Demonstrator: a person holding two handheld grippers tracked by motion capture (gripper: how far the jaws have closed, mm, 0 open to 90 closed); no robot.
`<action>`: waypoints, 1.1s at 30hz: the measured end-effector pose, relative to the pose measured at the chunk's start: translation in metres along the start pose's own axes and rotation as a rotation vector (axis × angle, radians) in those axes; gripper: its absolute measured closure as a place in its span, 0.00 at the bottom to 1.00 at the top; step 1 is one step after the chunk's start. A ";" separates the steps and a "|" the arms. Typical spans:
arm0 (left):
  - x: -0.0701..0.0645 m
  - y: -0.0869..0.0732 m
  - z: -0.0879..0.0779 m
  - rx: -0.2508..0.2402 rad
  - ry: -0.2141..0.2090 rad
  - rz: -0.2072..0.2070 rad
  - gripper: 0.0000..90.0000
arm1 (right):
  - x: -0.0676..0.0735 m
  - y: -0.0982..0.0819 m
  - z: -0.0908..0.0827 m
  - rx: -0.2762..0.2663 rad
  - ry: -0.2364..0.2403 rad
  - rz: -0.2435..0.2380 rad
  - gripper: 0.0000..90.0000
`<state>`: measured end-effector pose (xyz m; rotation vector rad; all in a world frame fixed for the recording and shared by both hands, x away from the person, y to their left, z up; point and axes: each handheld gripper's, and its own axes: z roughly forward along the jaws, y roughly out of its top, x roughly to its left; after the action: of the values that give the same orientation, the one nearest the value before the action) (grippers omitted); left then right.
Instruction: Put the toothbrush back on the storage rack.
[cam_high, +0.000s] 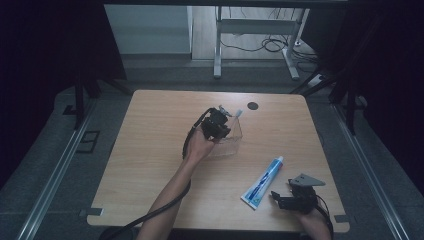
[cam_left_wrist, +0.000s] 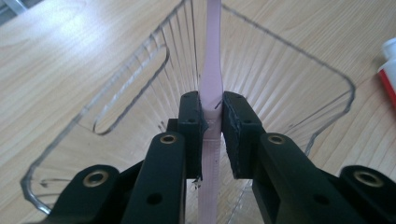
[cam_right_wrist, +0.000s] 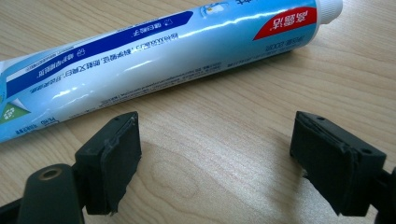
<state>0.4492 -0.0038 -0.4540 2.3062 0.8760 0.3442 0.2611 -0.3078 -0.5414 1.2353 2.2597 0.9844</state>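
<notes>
The left gripper (cam_left_wrist: 212, 123) is clamping its jaws on a pink toothbrush (cam_left_wrist: 211, 70), holding it over the mouth of a clear plastic cup (cam_left_wrist: 299, 60) that is lying near the middle of the table (cam_high: 150, 150). The handle is sitting slightly off-centre between the pads, so it could be twisting or slipping as it goes in. The light cup may also be skidding or rolling if the brush pushes against its wall. The right gripper (cam_right_wrist: 215, 154) is resting with its jaws wide apart and empty, just beside the toothpaste tube (cam_right_wrist: 154, 51); a careless closing could be nudging the tube away instead of catching it.
</notes>
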 end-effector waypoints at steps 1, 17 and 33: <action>0.000 0.000 0.000 0.001 -0.002 -0.001 0.87 | 0.000 0.000 0.000 0.000 0.000 0.000 0.18; -0.004 0.001 -0.015 -0.033 -0.031 -0.016 0.56 | 0.000 0.000 0.000 0.000 0.000 -0.001 0.18; -0.011 0.000 -0.059 -0.104 -0.072 0.000 0.28 | 0.000 0.000 0.000 0.002 0.002 -0.002 0.17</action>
<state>0.4144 0.0168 -0.4095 2.2086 0.8040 0.2980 0.2612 -0.3076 -0.5414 1.2336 2.2633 0.9833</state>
